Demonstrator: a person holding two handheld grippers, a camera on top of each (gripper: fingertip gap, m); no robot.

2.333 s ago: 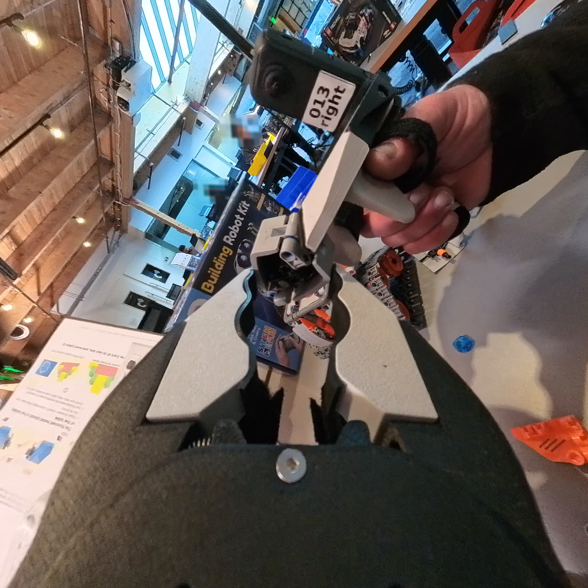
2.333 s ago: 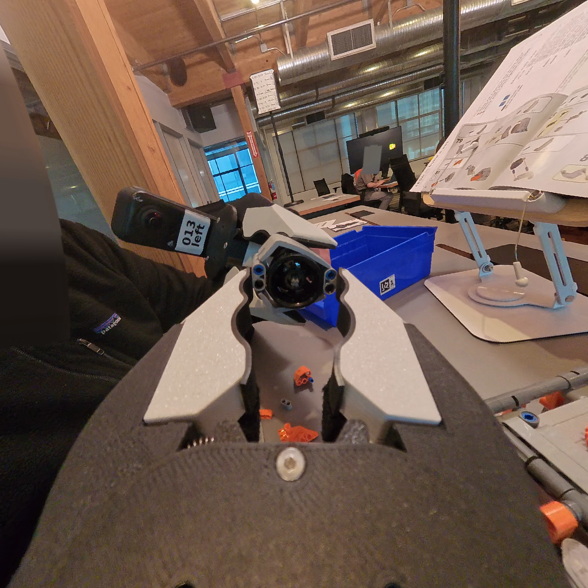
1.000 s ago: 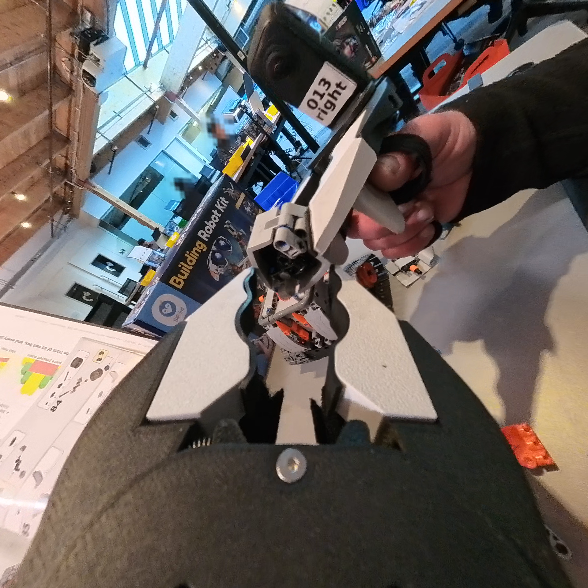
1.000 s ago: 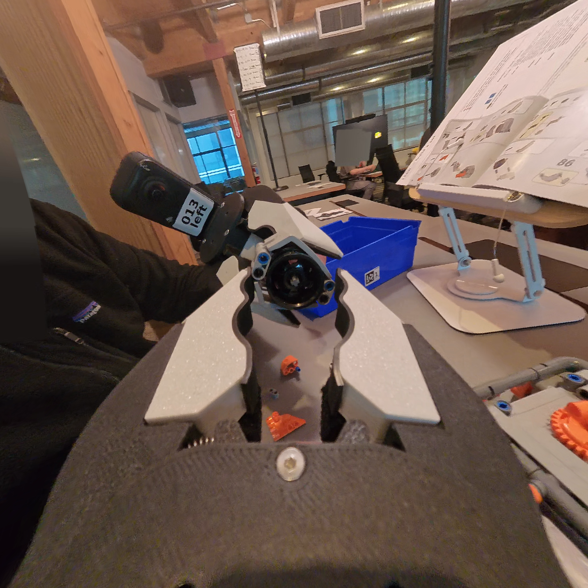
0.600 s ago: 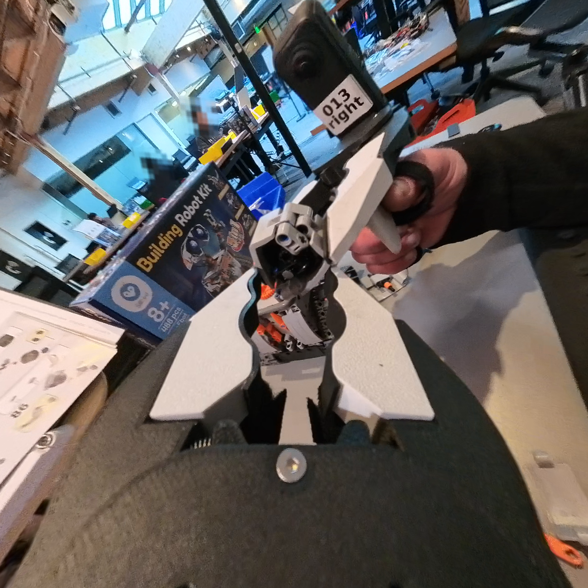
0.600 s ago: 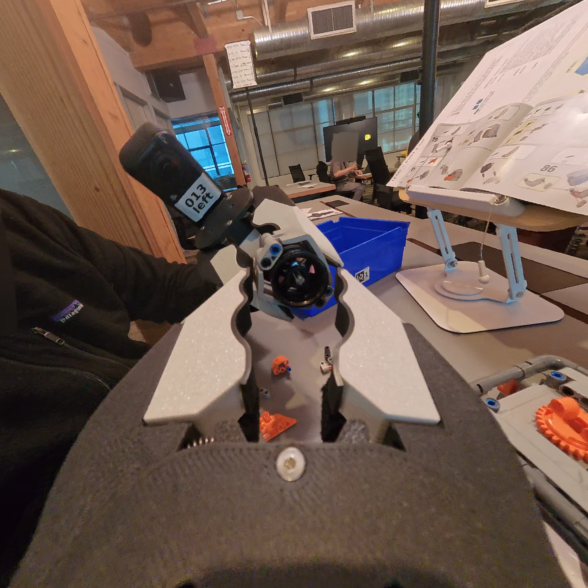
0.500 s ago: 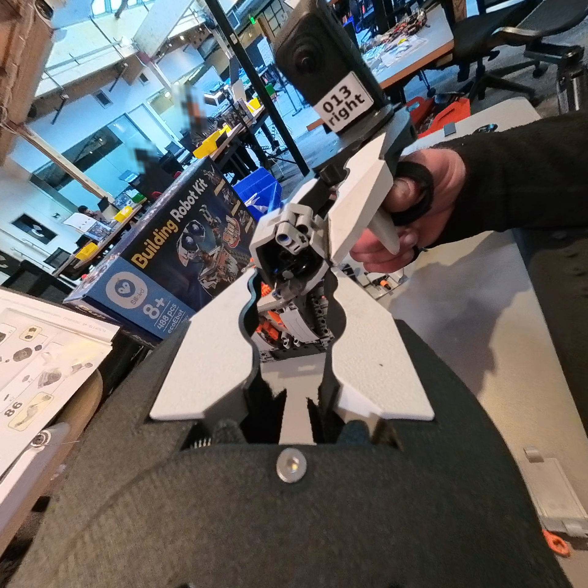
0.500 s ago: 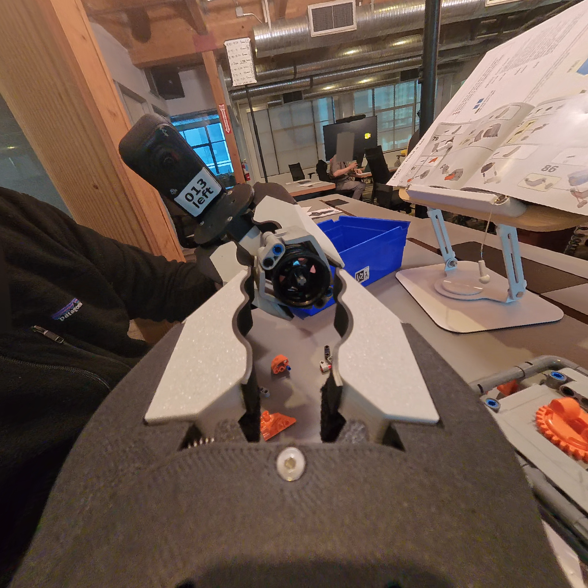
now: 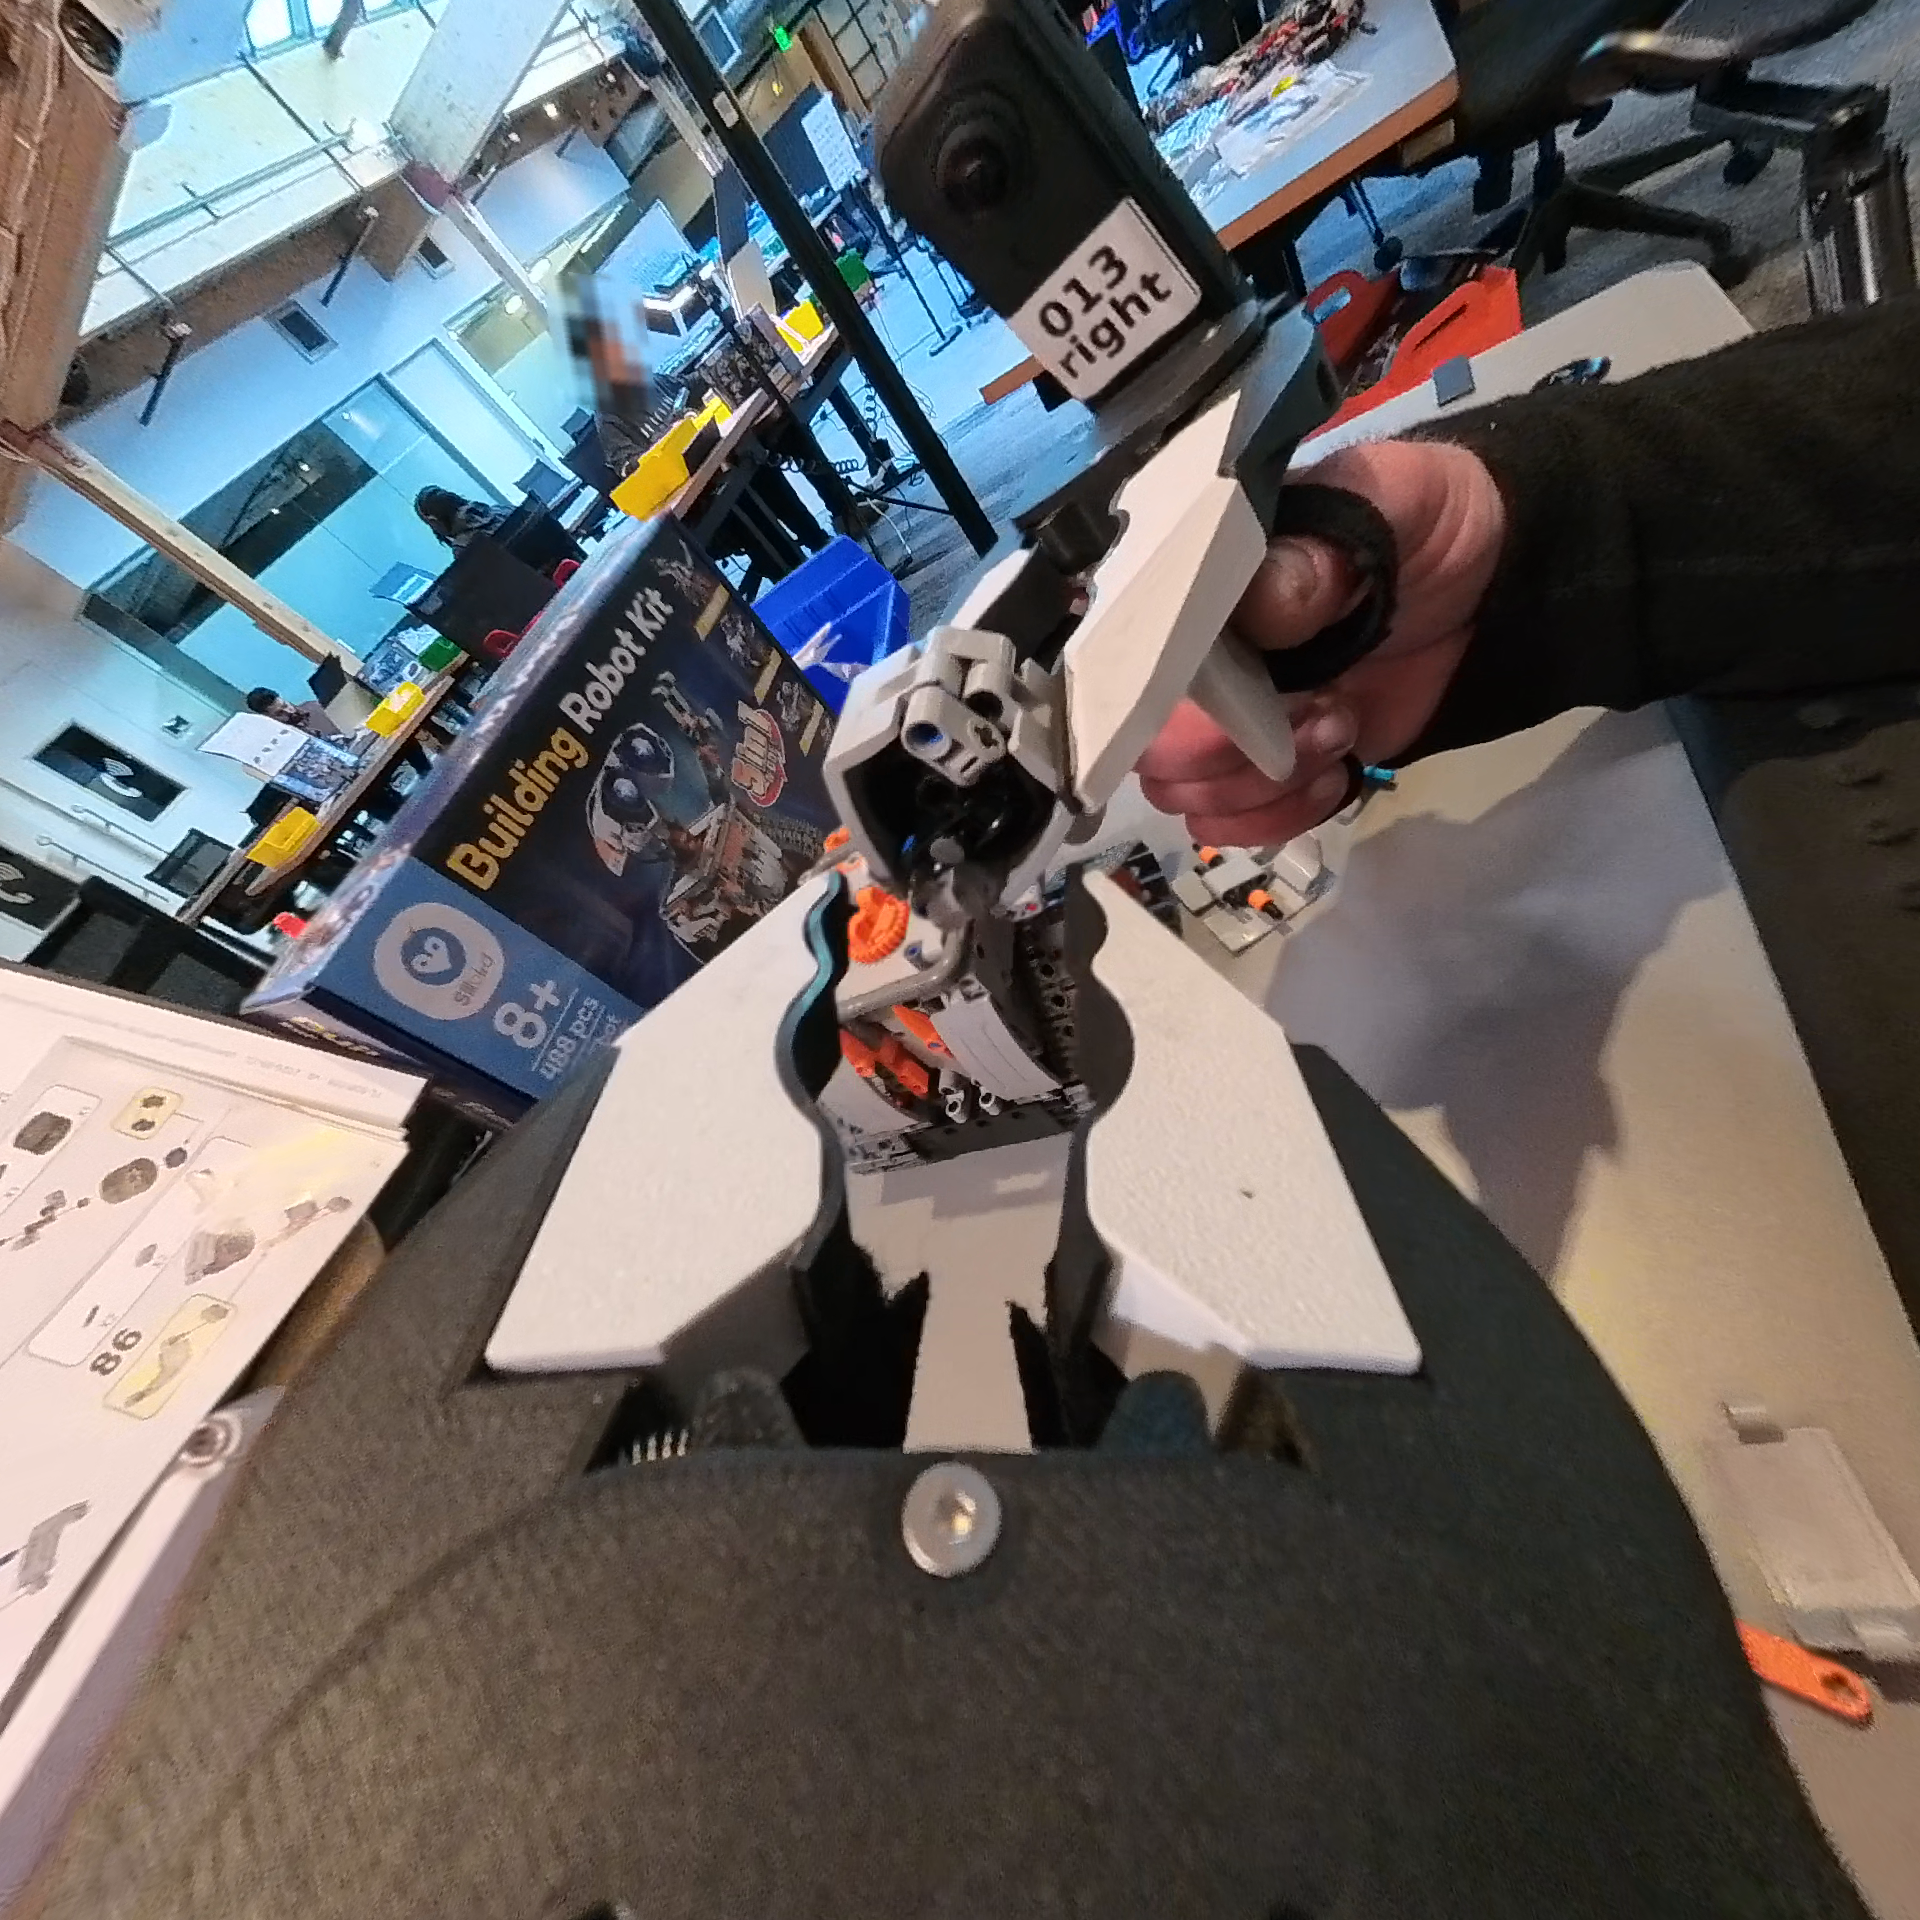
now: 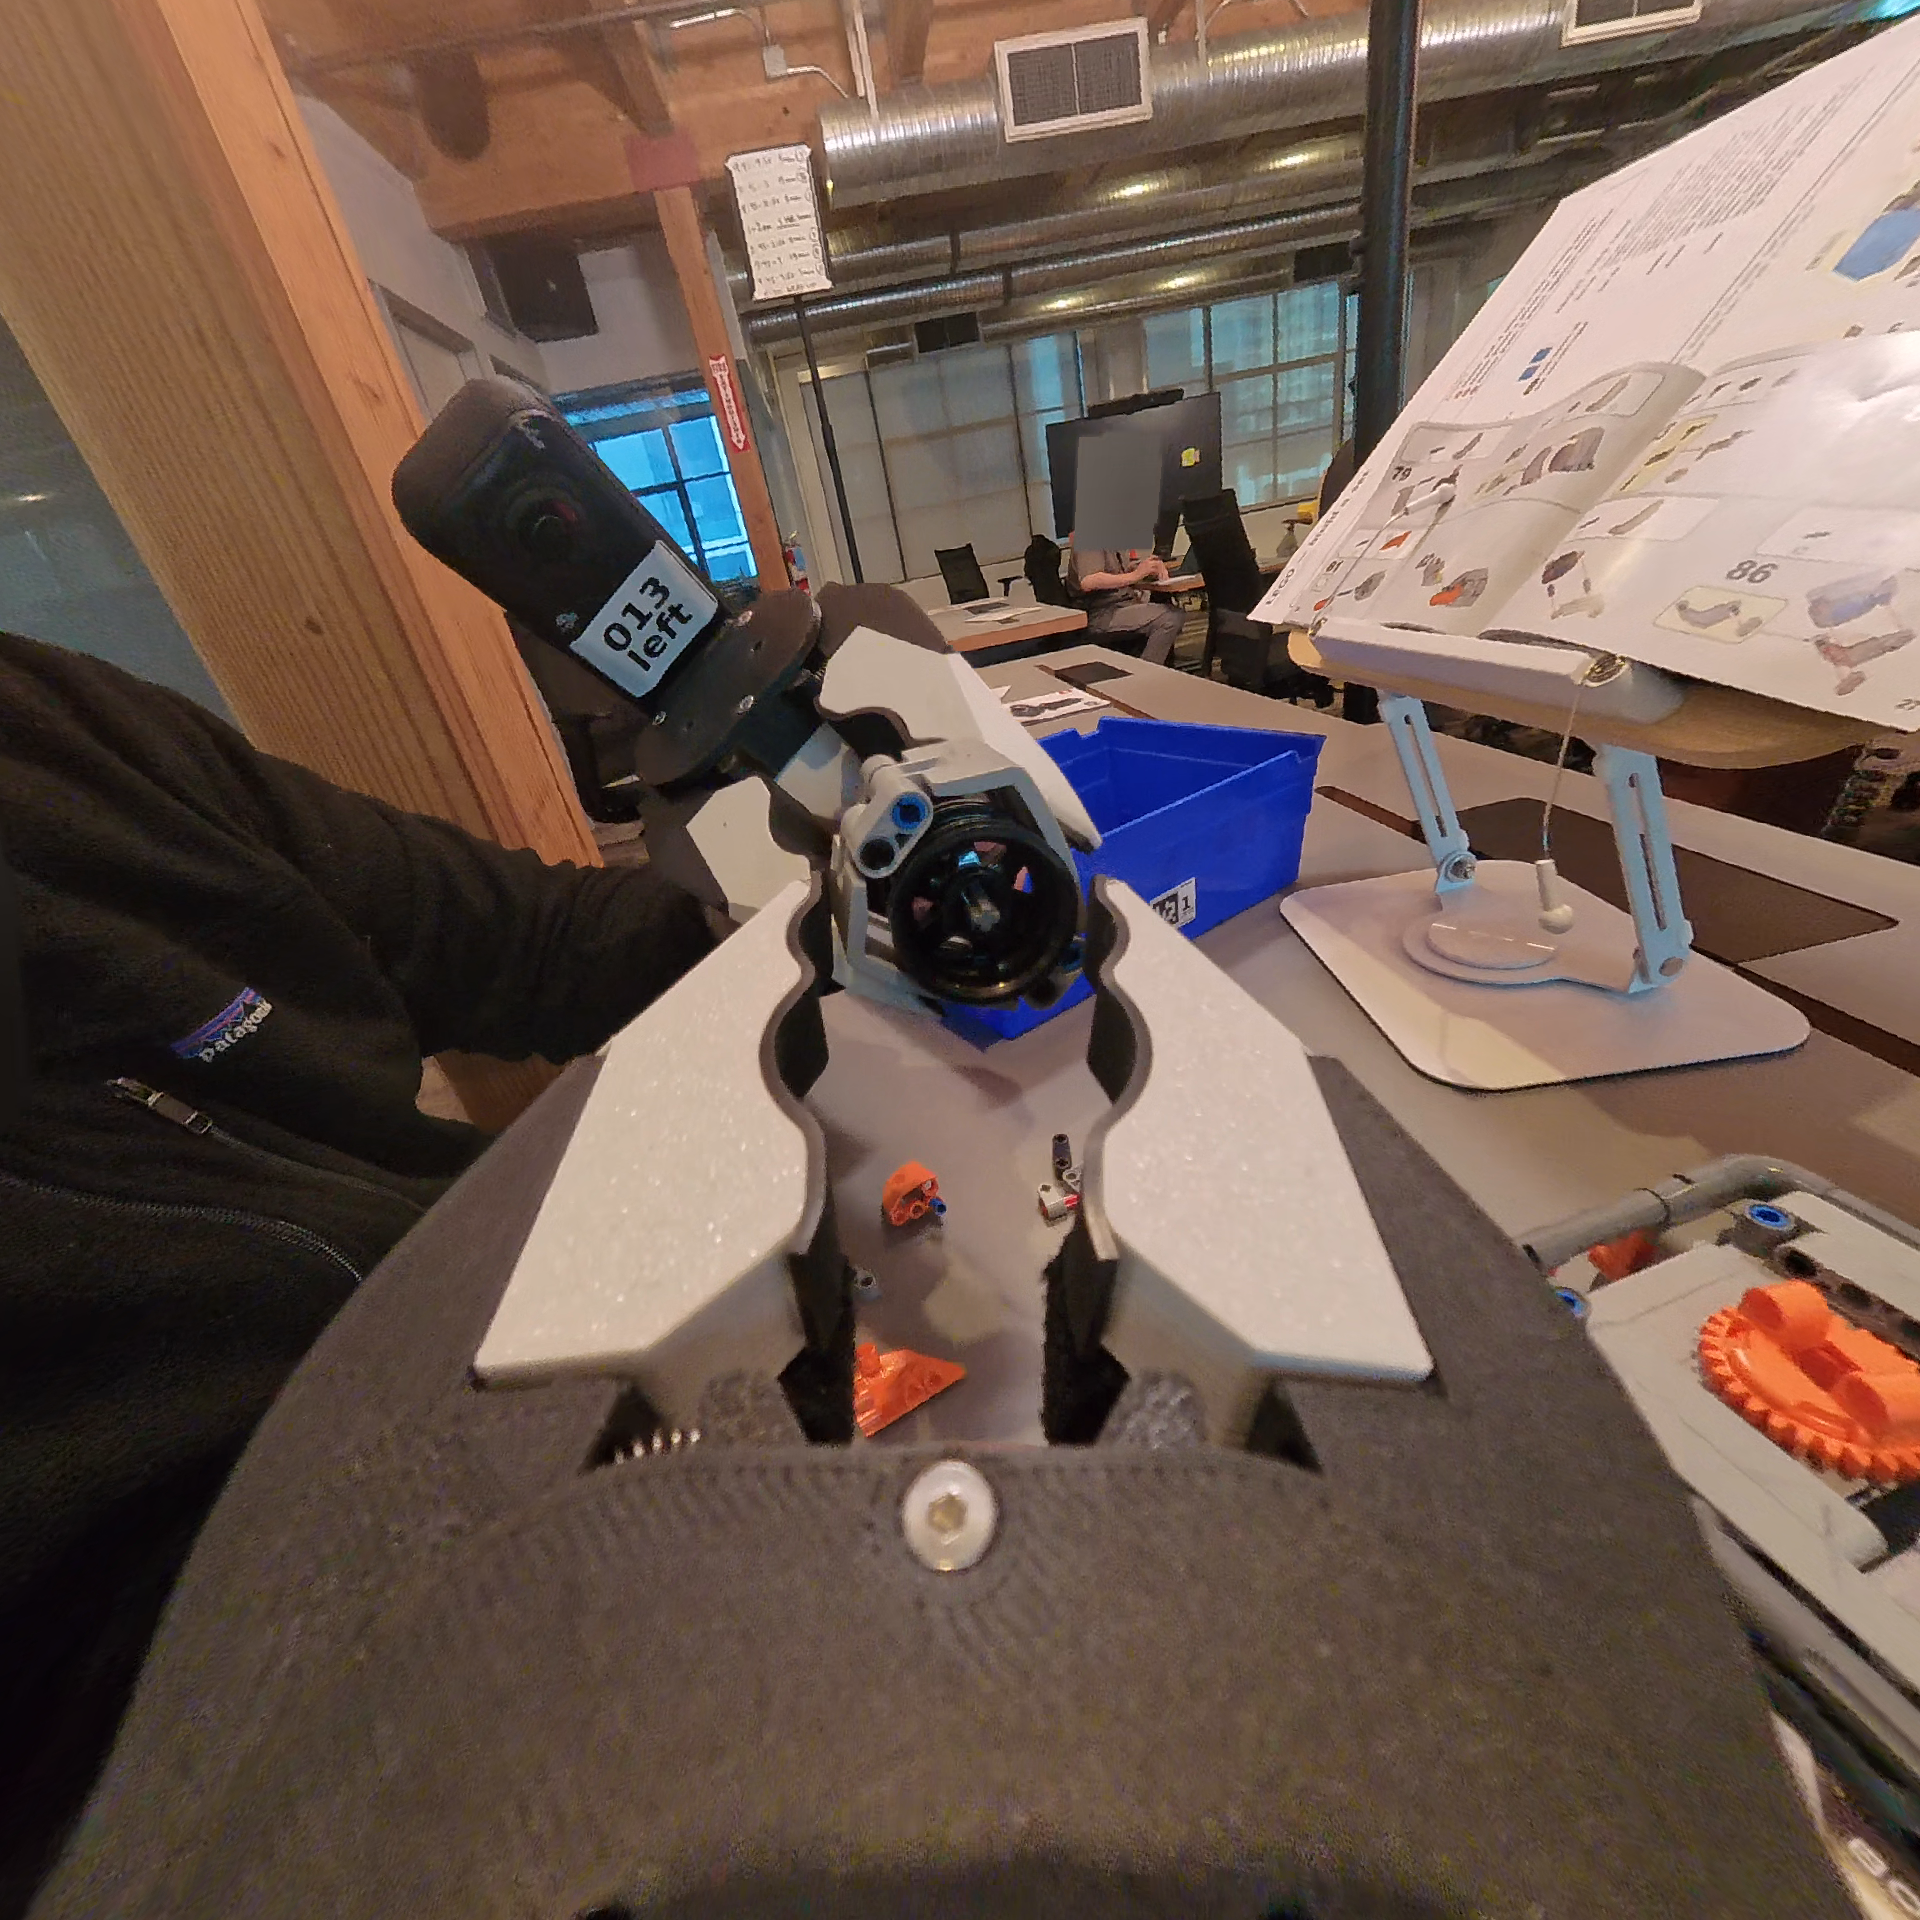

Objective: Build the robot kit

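Left and right wrist views. I am holding the left tongs at a narrow gap, and their tips are closing on the near end of a small grey brick assembly with a black wheel in it. The right view shows one left finger lying over the top of the assembly and the other below it.

I am holding the right tongs at a similar narrow gap. The black wheel is sitting between their two tips, with the grey frame touching the left tip. The assembly is thus hanging in the air between the two tongs, which are facing each other, and it is clear of the surface.

My right hand is gripping the handle of the right tongs to the far right of the assembly.

Below the assembly, two small orange pieces are lying on the surface, one nearer than the other. A blue bin is standing just beyond the wheel. An open instruction booklet is resting on a white stand at the far right. A partly built grey model with an orange gear is lying at the near right. In the left view, a dark blue kit box is standing to the left of the assembly.
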